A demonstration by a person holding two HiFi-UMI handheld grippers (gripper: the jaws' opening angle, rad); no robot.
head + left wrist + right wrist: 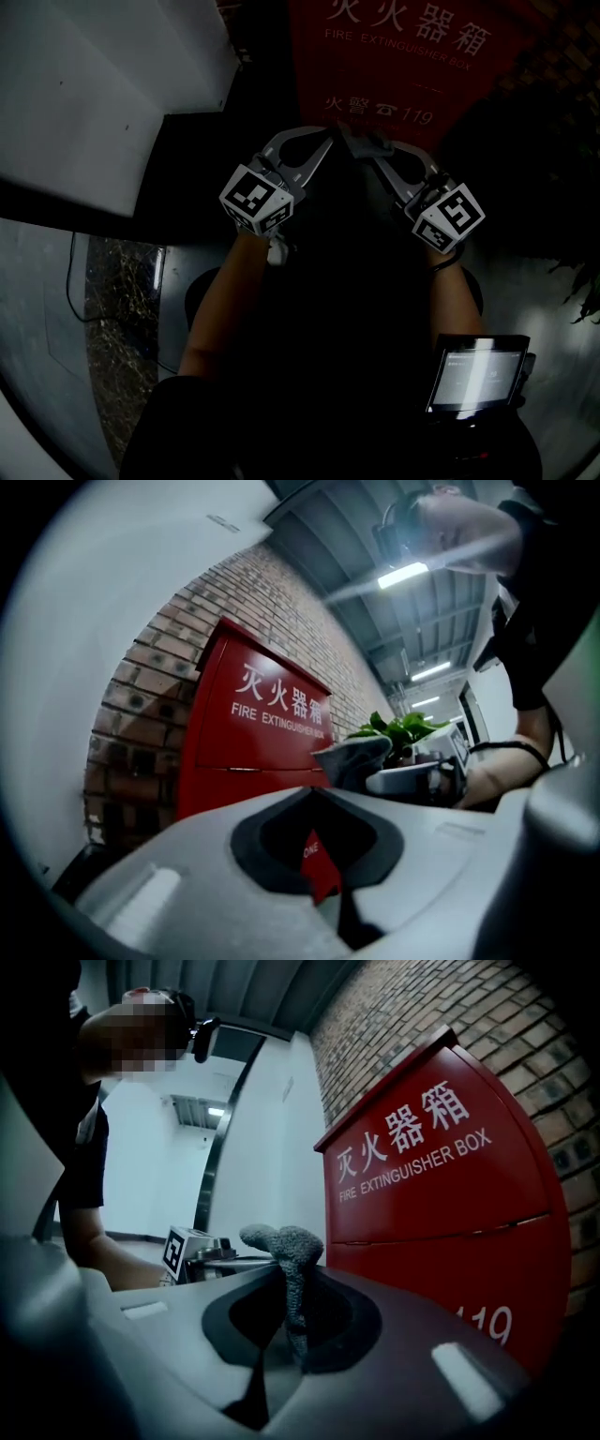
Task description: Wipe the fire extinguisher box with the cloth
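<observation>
The right gripper (pixel 296 1340) clamped the cloth (pixel 292 1279), a strip standing upright near the fire extinguisher box (pixel 441 1204); the left gripper (pixel 323 878) was closed, empty.

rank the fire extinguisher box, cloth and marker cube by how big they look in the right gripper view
fire extinguisher box, by far
cloth
marker cube
The cloth is nearest the camera, so its lead over the cube is unsure.

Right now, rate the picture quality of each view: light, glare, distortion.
Head view: badly underexposed, only the red fire extinguisher box and a glowing screen read clearly. Left gripper view: well lit, ceiling lamp glares, the fisheye bends the brick wall. Right gripper view: bright, box edges bowed, cloth sharp.
</observation>
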